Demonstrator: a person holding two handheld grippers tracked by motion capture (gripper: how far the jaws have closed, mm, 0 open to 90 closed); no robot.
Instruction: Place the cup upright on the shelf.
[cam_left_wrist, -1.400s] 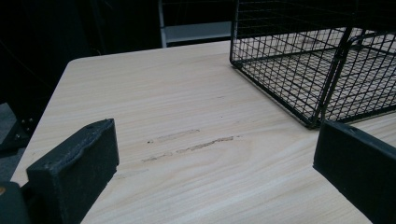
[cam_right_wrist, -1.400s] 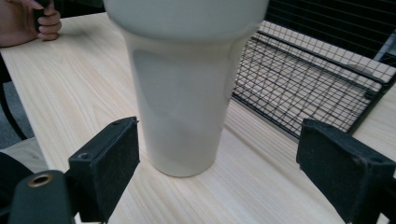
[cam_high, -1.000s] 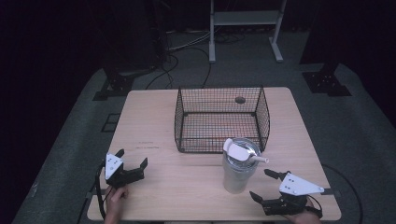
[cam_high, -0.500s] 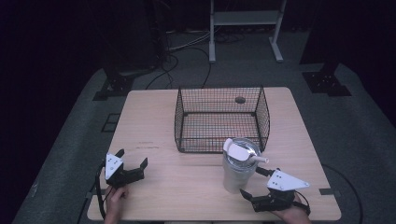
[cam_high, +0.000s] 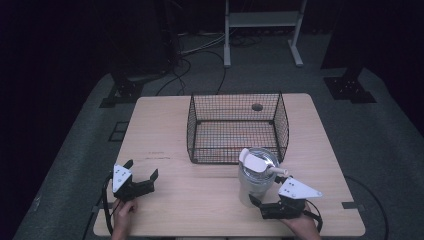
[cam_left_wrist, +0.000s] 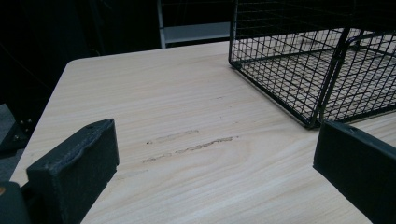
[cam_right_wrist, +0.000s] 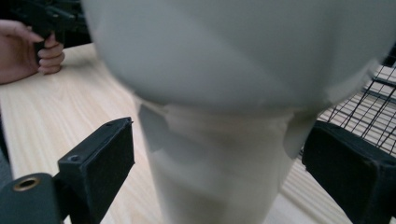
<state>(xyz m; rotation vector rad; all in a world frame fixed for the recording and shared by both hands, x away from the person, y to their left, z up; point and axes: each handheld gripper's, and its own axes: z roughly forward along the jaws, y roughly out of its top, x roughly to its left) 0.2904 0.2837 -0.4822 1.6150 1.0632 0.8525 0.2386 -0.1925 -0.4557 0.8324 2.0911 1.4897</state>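
Here, right tongs (cam_right_wrist: 219, 172) spread wide, jaws flanking the lower body of the translucent shaker bottle (cam_high: 256, 176), apart from it on both sides. Bottle stands upright on the bench (cam_high: 200, 200), just in front of the wire basket (cam_high: 235, 127). Left tongs (cam_high: 141, 176) also wide, holding nothing, near the bench's front-left edge.

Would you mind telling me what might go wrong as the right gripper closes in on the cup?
The tall cup stands upright between the open jaws of the right gripper, low near its base; a low, off-centre squeeze might tip it. Its body looks smooth and tapered, so it may slip. The wire basket stands close behind, so a lift could snag the rim.
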